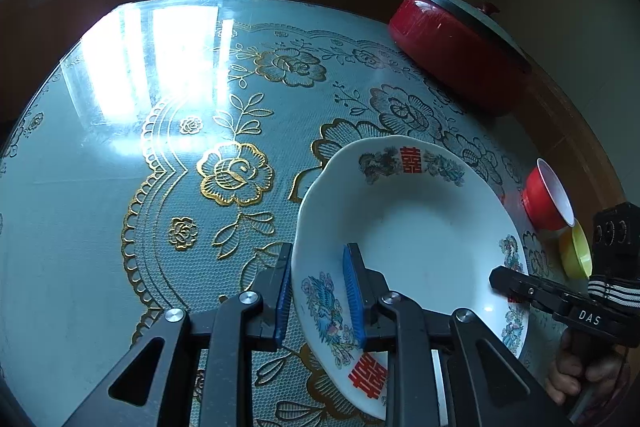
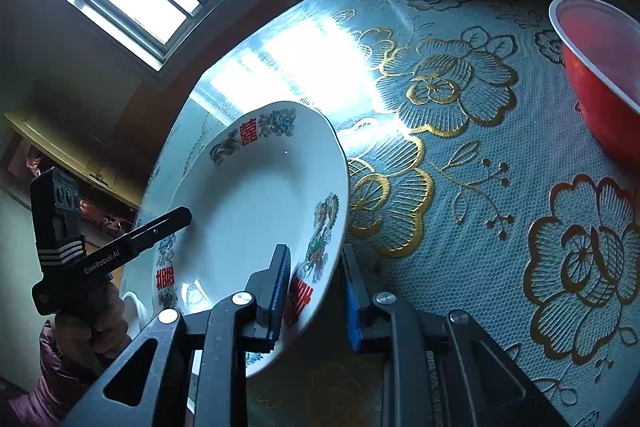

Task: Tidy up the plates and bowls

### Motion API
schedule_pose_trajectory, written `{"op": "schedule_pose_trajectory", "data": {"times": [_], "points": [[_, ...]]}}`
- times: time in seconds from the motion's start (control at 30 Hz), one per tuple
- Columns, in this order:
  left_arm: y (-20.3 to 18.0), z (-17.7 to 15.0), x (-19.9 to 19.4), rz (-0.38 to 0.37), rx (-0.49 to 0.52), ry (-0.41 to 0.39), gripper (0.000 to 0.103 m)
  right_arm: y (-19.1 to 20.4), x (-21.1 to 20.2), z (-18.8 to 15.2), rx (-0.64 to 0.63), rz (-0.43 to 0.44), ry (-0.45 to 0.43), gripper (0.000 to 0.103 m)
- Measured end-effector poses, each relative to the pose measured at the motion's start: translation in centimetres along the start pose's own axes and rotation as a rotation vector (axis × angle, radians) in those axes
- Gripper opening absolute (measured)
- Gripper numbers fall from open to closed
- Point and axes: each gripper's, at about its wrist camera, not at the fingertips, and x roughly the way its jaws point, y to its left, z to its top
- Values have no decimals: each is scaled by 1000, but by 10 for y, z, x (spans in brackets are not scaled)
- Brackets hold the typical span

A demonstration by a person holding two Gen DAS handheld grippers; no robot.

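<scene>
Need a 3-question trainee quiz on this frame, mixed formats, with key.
1. True or false: both hand-held grippers straddle the white plate rim.
2. Multiple choice: the yellow bowl sits beside A) the red bowl B) the window C) the red pot.
3. Fill in: the red pot wears a ____ lid.

Key: 1 true: left hand-held gripper and right hand-held gripper each have fingers either side of the rim. 2 A. 3 black.
</scene>
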Motion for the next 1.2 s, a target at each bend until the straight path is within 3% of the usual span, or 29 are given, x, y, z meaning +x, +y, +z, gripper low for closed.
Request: {"op": "schedule_pose_trajectory", "data": {"times": [0.13,0.27,0.5,1.2], "points": [[-3,0,10,12,-19,40,31,0,2,0,9,20,7,21],[-1,-5,7,-25,-21,47,28,2,2,0,-10,8,8,18],[-9,-18,0,-24,-5,52,28,1,3,-3,-10,7,-10,15],[-38,-71,-57,-50,83,-37,28,23,-57,-44,-102,-35,-59,16]]}}
